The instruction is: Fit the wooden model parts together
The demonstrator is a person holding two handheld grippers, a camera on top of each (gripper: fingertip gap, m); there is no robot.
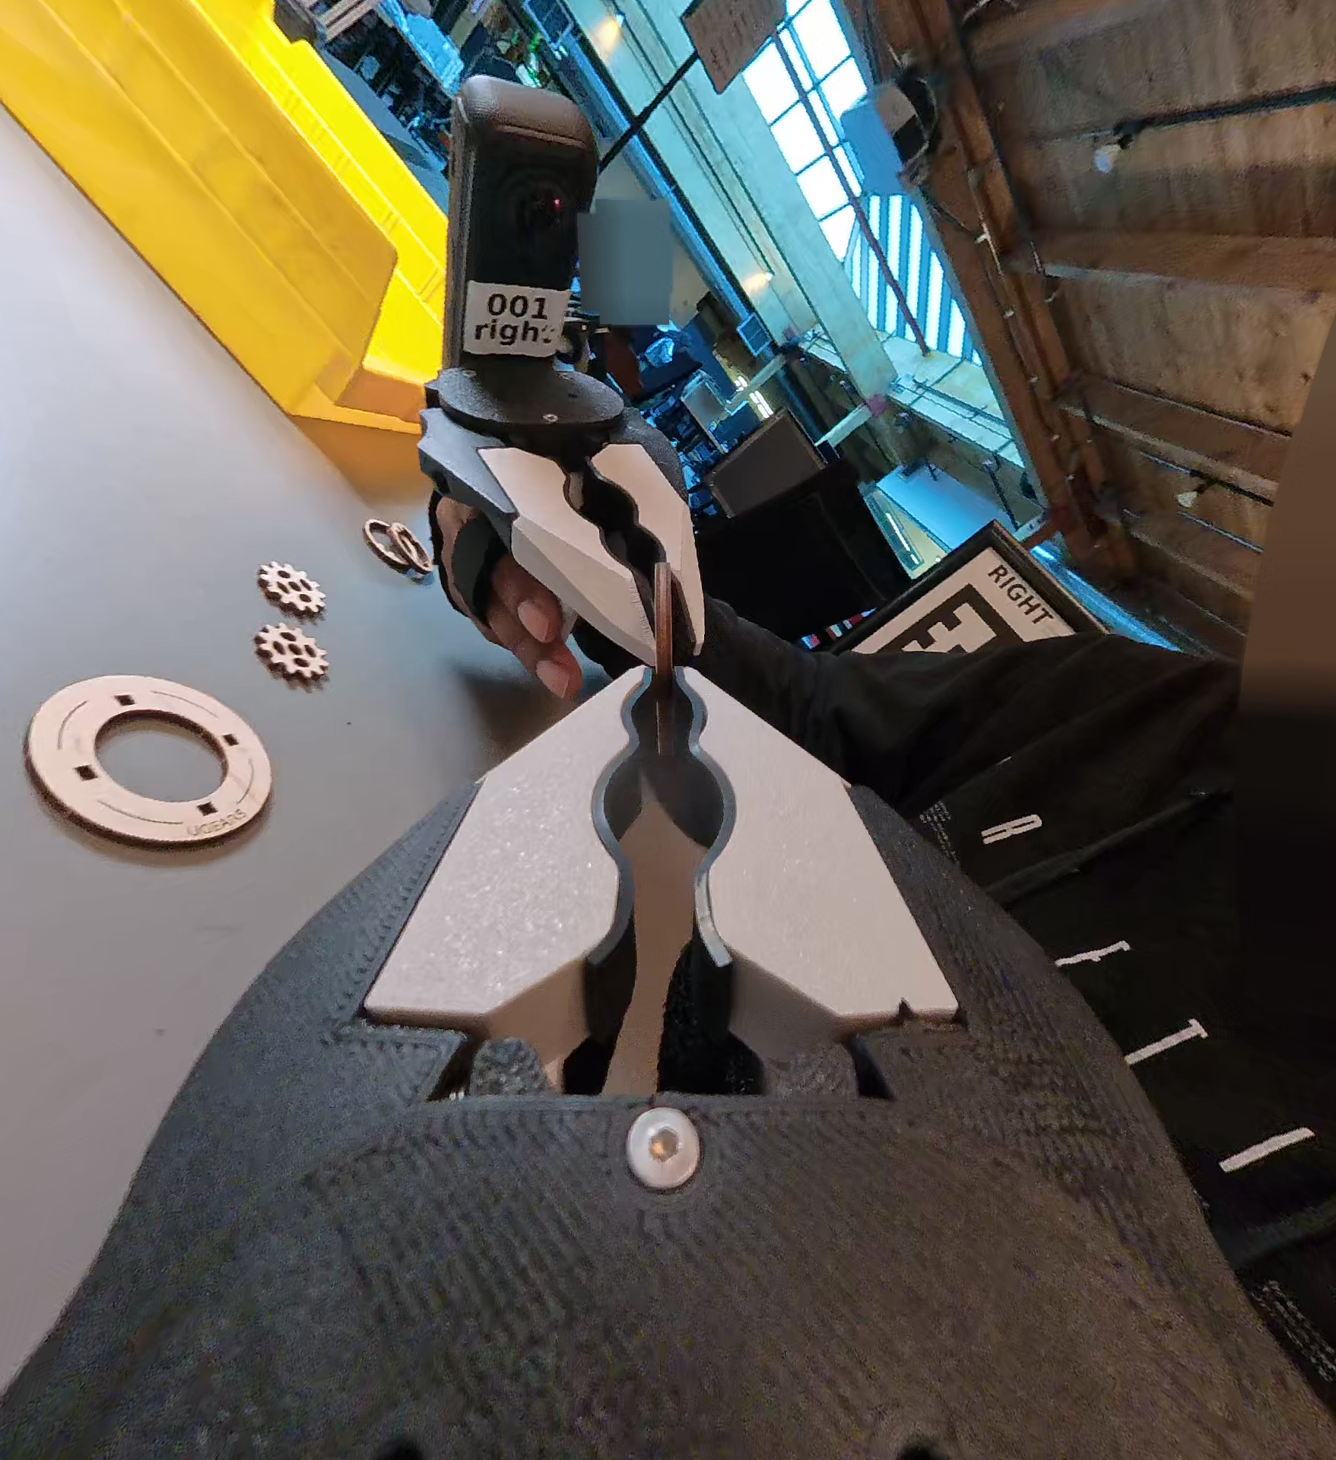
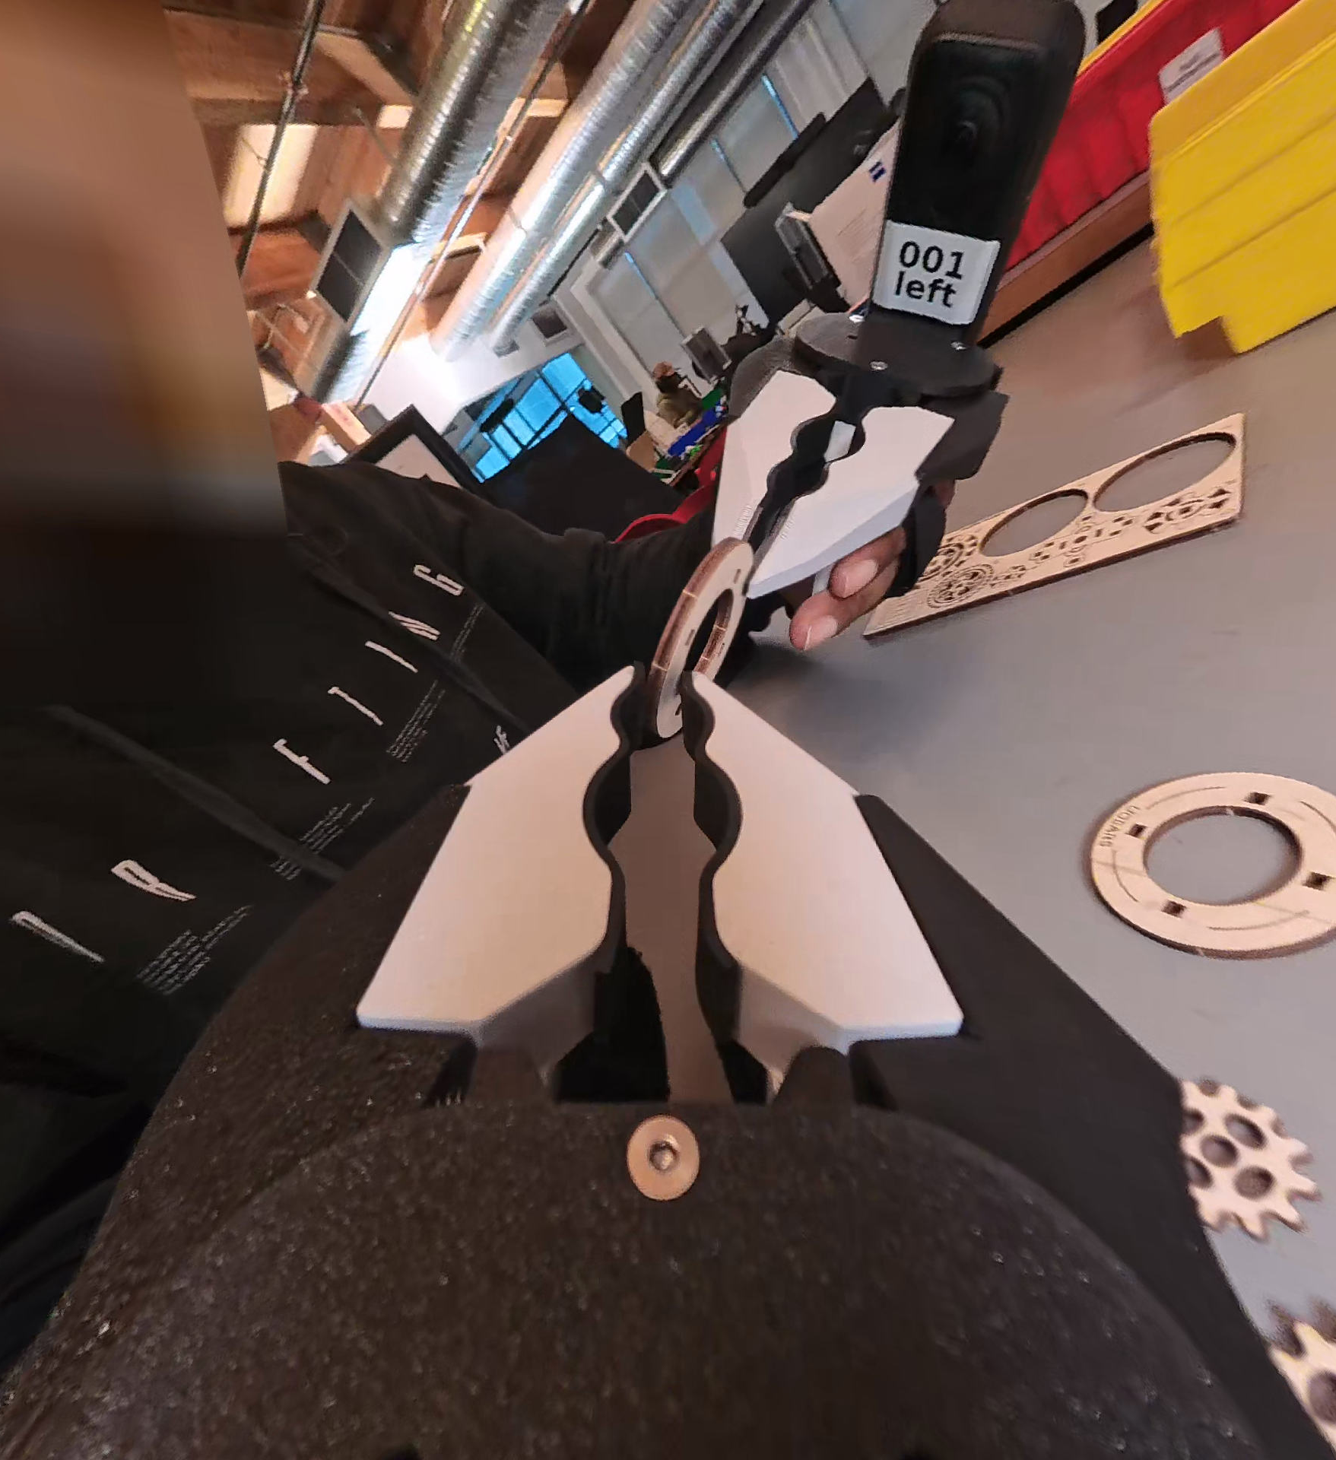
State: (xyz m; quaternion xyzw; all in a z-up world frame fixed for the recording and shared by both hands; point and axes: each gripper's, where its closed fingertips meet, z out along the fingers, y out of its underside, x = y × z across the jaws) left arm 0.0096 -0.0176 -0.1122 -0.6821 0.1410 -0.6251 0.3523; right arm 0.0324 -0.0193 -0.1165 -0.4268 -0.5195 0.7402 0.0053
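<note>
Grey tabletop (image 2: 1044,711) holds a loose wooden ring (image 2: 1233,861), two small gears (image 1: 291,620) and a cut-out sheet (image 2: 1059,521). Above it, both the left gripper (image 1: 660,703) and right gripper (image 2: 668,695) are clenched on opposite edges of one wooden disc (image 2: 700,624). Any handover or turn probably goes best if one grip stays firm and the disc stays level.

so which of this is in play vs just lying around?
In play:
- held ring, pinched by left gripper and right gripper
- flat ring on table
- two gears
- small rings

Lying about:
- cut-out sheet
- yellow bins
- red bin
</note>
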